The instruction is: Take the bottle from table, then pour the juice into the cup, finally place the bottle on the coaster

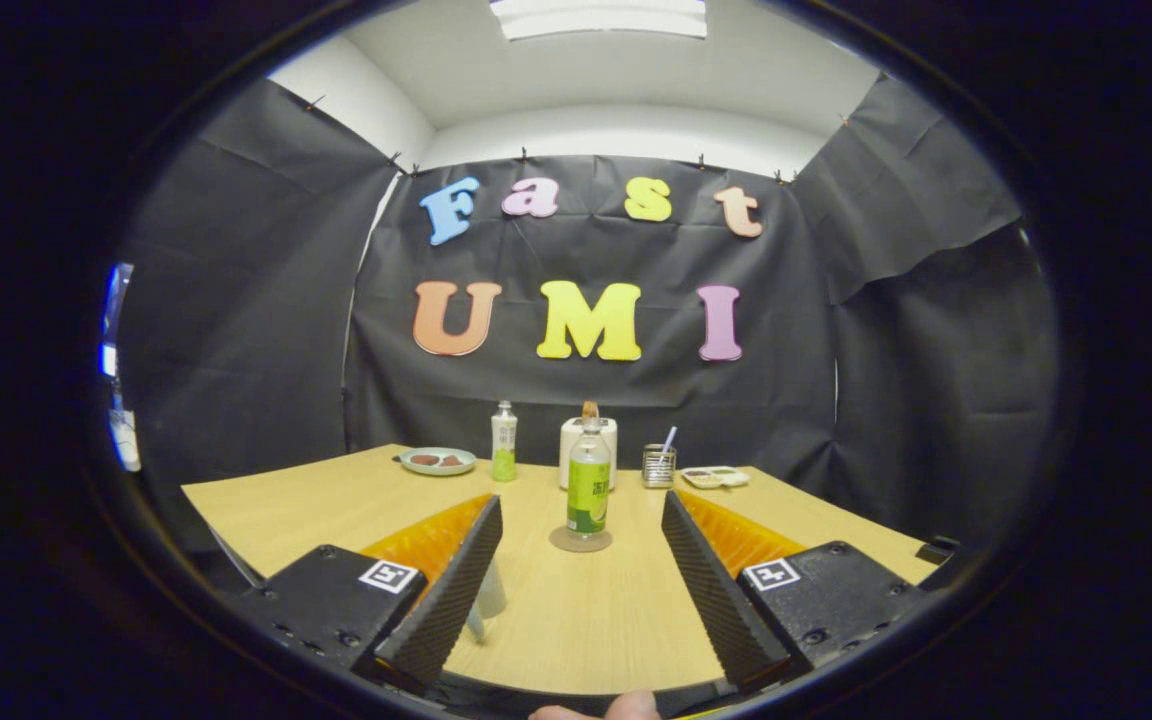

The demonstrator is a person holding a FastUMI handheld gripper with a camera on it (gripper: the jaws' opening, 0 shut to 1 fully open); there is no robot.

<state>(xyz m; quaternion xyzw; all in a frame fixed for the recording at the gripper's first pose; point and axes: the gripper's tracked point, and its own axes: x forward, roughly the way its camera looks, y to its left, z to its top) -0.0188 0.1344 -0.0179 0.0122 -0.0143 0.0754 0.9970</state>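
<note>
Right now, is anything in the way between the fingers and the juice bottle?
No. The bottle stands upright on the coaster, just ahead of the open fingers. Bare table lies between. The cup sits off to the side, beside one finger.

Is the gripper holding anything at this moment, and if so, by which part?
Nothing is held. The gripper is open, its fingers spread wide apart with bare table between them. The bottle stands upright on the coaster just ahead of the fingertips, untouched.
</note>
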